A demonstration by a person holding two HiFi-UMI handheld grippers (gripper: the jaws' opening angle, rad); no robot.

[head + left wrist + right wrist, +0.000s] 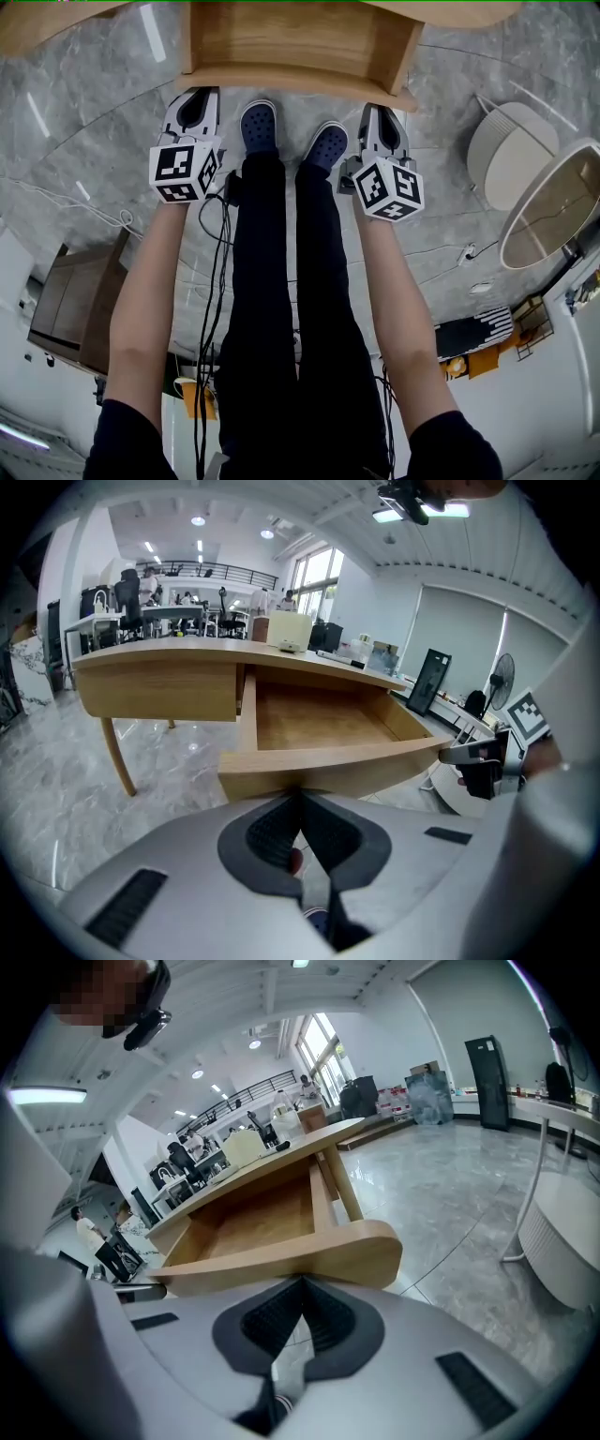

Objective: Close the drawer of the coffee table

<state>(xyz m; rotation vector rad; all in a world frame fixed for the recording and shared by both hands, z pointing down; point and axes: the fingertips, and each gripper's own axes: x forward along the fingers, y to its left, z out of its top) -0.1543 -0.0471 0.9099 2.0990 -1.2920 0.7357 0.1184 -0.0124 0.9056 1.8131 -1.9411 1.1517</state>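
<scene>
**Drawer (300,42) of the coffee table (47,23) pulled out, both grippers at its front**

Drawer and table are of light wood. The drawer sticks out from under the table's top surface towards the person, and its inside is bare wood. Seen from the head camera, it lies at the top of the picture, with its curved front panel nearest the person.

The left gripper (197,97) sits just below the left part of that front panel. The right gripper (380,117) sits just below the right part. Both point at the panel. Whether either one touches the wood cannot be told.

In the left gripper view, the dark ribbed fingers (270,832) are clenched tip to tip with nothing between them, right at the panel's lower edge. In the right gripper view, the fingers (272,1318) are clenched the same way, empty, near the panel's rounded right end.

Between the grippers, the person's two dark blue shoes (259,127) stand on the grey marble floor (94,122), toes close under the drawer.
</scene>
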